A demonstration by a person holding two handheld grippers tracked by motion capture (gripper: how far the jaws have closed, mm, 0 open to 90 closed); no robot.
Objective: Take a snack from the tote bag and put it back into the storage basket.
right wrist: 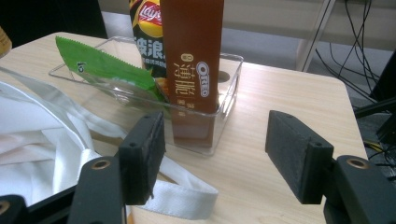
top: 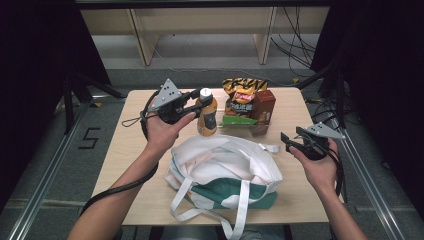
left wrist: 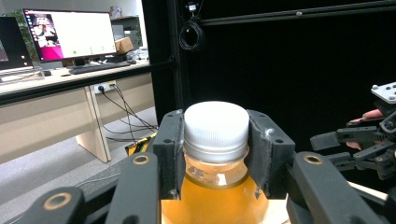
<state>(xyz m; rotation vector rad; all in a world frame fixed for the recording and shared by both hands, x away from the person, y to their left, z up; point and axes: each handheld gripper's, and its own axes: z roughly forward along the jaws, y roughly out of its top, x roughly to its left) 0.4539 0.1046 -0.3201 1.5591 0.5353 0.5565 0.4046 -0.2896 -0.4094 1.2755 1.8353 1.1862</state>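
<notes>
My left gripper (top: pixel 196 98) is shut on the neck of an amber drink bottle (top: pixel 207 116) with a white cap (left wrist: pixel 215 124), at the back middle of the table. In the left gripper view both pads press just under the cap, with the gripper (left wrist: pixel 215 154) centred on it. A white and green tote bag (top: pixel 222 172) lies open in front of the bottle. My right gripper (top: pixel 286 141) stands open at the right of the bag; its jaws (right wrist: pixel 219 156) hold nothing and face a clear tray (right wrist: pixel 229 88).
The clear tray (top: pixel 260 129) at the back holds a brown Oreo box (right wrist: pixel 192 56), a chips bag (top: pixel 242 95) and a green packet (right wrist: pixel 112 70). A white bag strap (right wrist: pixel 180 198) lies beside the tray. Bare wood lies at the table's right (top: pixel 295 107).
</notes>
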